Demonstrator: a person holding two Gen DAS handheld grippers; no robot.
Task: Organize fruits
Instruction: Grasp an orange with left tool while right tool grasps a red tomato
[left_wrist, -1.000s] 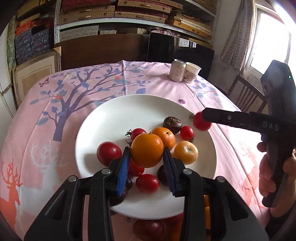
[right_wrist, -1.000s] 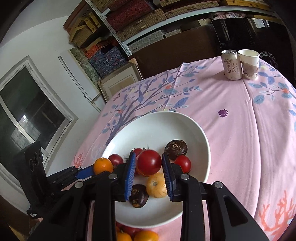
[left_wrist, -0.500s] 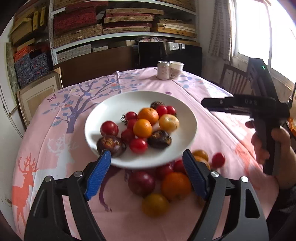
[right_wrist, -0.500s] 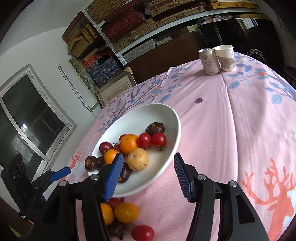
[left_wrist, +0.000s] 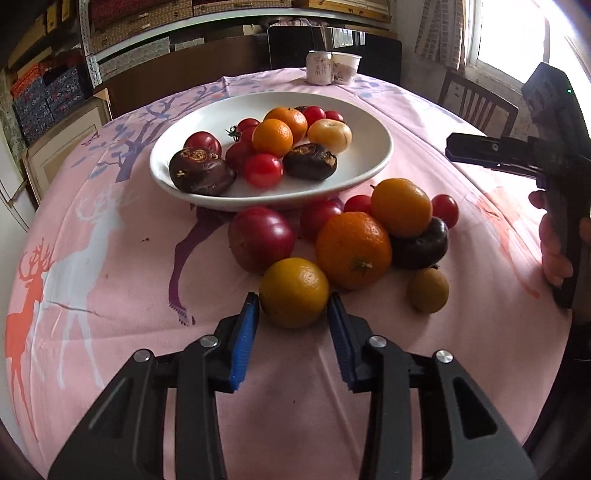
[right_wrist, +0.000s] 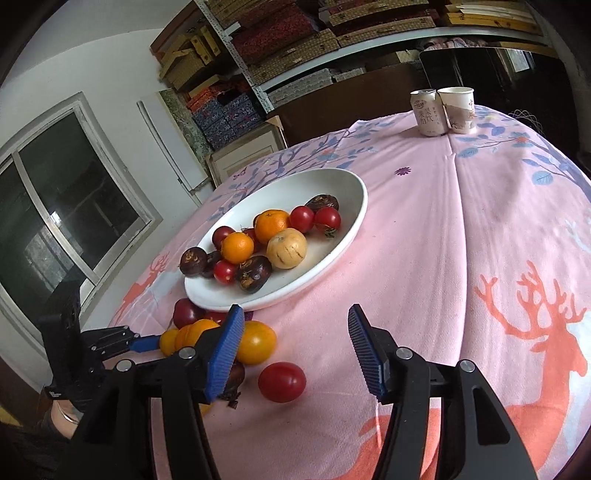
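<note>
A white plate (left_wrist: 384, 147) on the pink tablecloth holds several oranges, tomatoes and dark fruits. In front of it more fruit lies loose on the cloth. My left gripper (left_wrist: 293, 301) is closing on a yellow-orange fruit (left_wrist: 293, 291) at the near edge of that pile, its blue pads against both sides. Behind it are a mandarin (left_wrist: 352, 249) and a big red tomato (left_wrist: 260, 240). My right gripper (right_wrist: 295, 310) is open and holds nothing. A red tomato (right_wrist: 281, 382) lies on the cloth low between its fingers. The plate (right_wrist: 354, 221) is beyond the right gripper.
A drink can (right_wrist: 426, 112) and a paper cup (right_wrist: 458, 109) stand at the table's far edge. A wooden chair (left_wrist: 476, 103) is beyond the table on the right. Shelves with boxes line the back wall. A hand (left_wrist: 554, 251) holds the right gripper's handle.
Both grippers let go of their fruit over the plate and drew back toward the near side. The left opened wide, then closed around the yellow-orange fruit on the cloth. The right stays open.
</note>
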